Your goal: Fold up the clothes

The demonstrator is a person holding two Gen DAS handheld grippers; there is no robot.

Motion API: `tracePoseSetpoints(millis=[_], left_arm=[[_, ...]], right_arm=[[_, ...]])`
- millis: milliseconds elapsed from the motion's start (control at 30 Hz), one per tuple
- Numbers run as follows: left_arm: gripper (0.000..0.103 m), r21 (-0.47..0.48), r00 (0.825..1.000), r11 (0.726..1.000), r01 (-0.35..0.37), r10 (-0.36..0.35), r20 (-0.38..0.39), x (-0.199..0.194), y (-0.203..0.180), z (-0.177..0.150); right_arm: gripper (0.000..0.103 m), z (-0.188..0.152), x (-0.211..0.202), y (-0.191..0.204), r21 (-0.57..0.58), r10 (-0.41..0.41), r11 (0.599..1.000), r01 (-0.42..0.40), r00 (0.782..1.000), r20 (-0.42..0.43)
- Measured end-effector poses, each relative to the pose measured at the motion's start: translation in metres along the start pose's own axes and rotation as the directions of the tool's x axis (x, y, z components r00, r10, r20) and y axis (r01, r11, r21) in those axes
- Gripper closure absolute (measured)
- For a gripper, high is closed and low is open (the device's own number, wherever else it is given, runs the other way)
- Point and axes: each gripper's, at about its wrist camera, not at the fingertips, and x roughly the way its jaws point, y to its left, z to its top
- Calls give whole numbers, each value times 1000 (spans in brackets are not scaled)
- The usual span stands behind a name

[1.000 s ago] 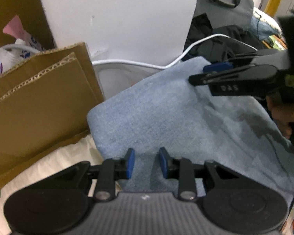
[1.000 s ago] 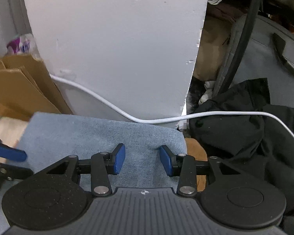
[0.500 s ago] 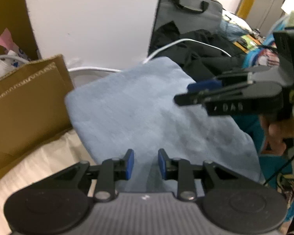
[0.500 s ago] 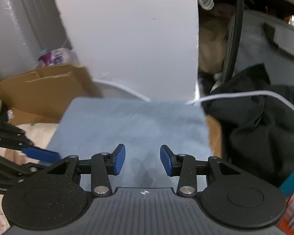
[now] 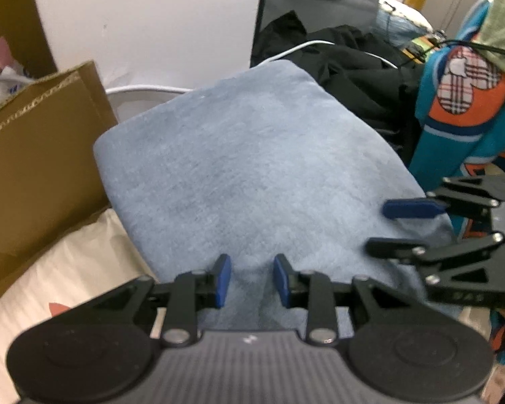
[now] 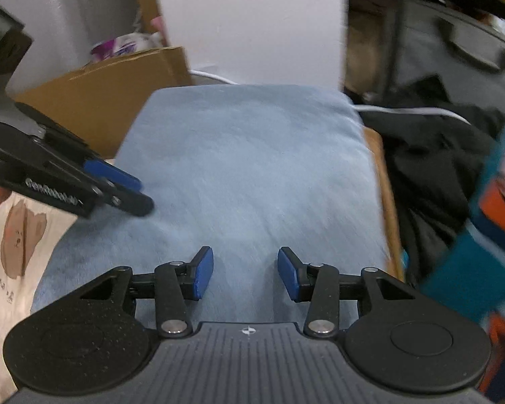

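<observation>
The folded pale-blue fleece garment (image 5: 252, 175) fills the centre of both views. The left gripper (image 5: 249, 281) and right gripper (image 6: 245, 277) hover spread, gripping nothing, the left's jaws opening. Risk: pads snagging only the top layer (undoing the fold), near the white cable (image 5: 144, 88) upper left.

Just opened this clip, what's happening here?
A person holds a two-finger tool in each hand over a folded light-blue fleece garment lying on a cream printed sheet. The left tool and right tool both hover above its near edge, jaws opening, nothing clamped. A brown cardboard box and black clothes sit beside it.
</observation>
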Motion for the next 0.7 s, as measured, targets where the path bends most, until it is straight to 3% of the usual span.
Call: tracePoseSetpoints(millis=[167, 300, 400, 533, 700], left_arm=[[68, -14, 1000, 1000, -21, 22, 14, -15, -7, -11], [65, -47, 999, 998, -40, 41, 27, -25, -12, -23], [63, -54, 998, 997, -53, 55, 32, -29, -15, -32], [62, -69, 996, 995, -78, 80, 30, -28, -21, -45], [60, -93, 995, 991, -92, 94, 21, -26, -26, -54]], right_arm=[[54, -19, -24, -9, 48, -52, 998, 52, 999, 10], [53, -33, -38, -25, 201, -68, 978, 59, 997, 37], [53, -41, -47, -32, 304, -87, 951, 62, 994, 70], [43, -58, -53, -41, 426, -152, 899, 105, 985, 80], [38, -79, -41, -55, 565, -64, 825, 6, 994, 83]])
